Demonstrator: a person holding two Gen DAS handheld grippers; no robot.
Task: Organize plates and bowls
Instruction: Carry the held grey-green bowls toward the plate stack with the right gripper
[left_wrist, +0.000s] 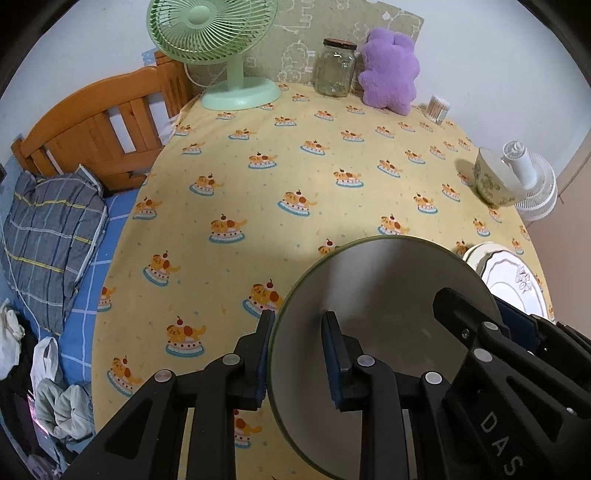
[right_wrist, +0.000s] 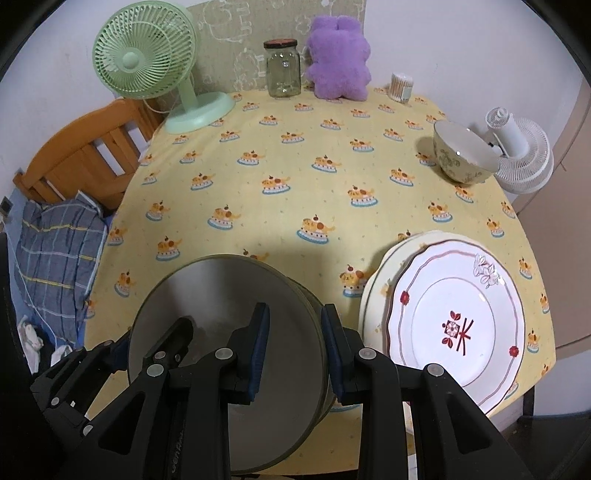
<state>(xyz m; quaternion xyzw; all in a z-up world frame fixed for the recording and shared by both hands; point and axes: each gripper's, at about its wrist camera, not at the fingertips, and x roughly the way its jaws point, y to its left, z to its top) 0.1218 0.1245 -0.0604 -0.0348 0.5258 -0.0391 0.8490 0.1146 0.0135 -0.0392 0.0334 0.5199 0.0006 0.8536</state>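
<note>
Left claw (left_wrist: 297, 354): partly open, fingers on both sides of grey bowl (left_wrist: 384, 332) rim, maybe pinching.
Right claw (right_wrist: 295, 350): same, opposite rim.

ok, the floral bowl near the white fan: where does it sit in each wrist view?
Left wrist: floral bowl at the right edge, above middle, beside the white fan.
Right wrist: floral bowl upper right, left of the white fan, beyond the stacked plates.
Shared landmark: purple plush toy at the table's far edge, next to the glass jar.
</note>
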